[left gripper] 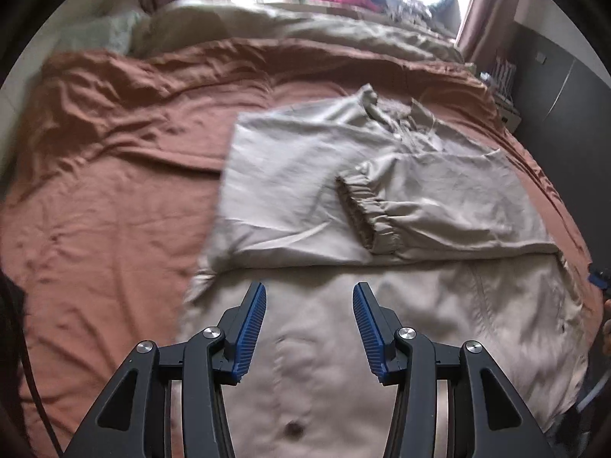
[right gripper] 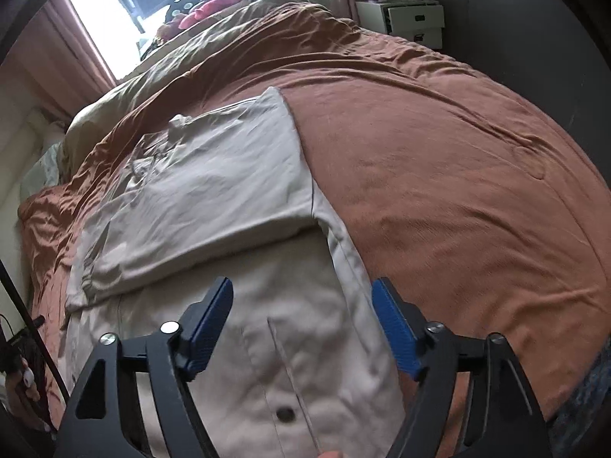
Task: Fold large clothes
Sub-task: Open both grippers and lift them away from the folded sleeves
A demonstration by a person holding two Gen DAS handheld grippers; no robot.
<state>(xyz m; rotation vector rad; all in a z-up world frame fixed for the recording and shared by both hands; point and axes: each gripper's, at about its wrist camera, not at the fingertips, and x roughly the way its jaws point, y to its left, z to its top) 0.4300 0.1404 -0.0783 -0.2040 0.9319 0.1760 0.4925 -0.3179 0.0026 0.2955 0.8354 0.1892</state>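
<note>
Left tool: jaws parted, nothing between the blue pads; released. It hangs over the near panel of a beige jacket, above the front placket and a dark button.

Right tool: jaws spread wide, nothing between them, released, over the same near panel close to its right-hand edge.

Jacket lies flat on the rust-brown bedspread of the bed. Beyond both tools its upper part is folded across; a sleeve with an elastic cuff lies on top.

No containers near the tools; a white drawer unit stands far off past the bed.

Open bedspread lies left of the left tool and right of the right tool. Tan duvet bunched at the far end.
</note>
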